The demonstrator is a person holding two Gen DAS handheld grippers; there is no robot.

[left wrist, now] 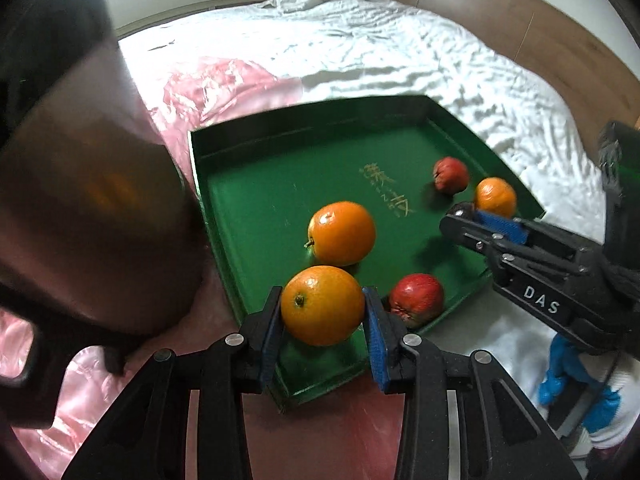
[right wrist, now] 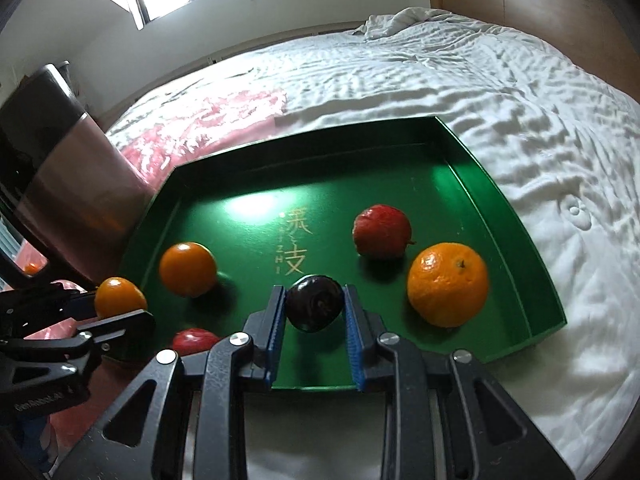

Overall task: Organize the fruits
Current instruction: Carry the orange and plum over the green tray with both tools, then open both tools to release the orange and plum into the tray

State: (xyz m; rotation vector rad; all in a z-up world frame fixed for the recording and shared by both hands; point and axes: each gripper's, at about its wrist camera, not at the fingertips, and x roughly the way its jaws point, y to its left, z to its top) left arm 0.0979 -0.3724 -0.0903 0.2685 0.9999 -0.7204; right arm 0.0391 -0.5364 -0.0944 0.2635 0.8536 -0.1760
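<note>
My left gripper [left wrist: 323,297] is shut on an orange [left wrist: 320,320], held just above the near left corner of the green tray [left wrist: 312,106]. My right gripper [right wrist: 314,297] is shut on a small dark round fruit [right wrist: 316,312] over the near middle of the tray [right wrist: 304,136]. Inside the tray lie one orange [left wrist: 342,232] at the left, another orange [right wrist: 448,284] at the right, a red apple [right wrist: 382,232] far right and a second red apple [left wrist: 416,298] near the front edge. From the left wrist view the right gripper [left wrist: 460,216] hides its fruit.
The tray rests on a bed with a rumpled white sheet [right wrist: 520,112]. Left of the tray are a pink plastic bag [left wrist: 224,80] and a tall dark metal bin [right wrist: 72,168]. A wooden headboard [left wrist: 520,20] runs behind. A blue-gloved hand [left wrist: 568,380] holds the right gripper.
</note>
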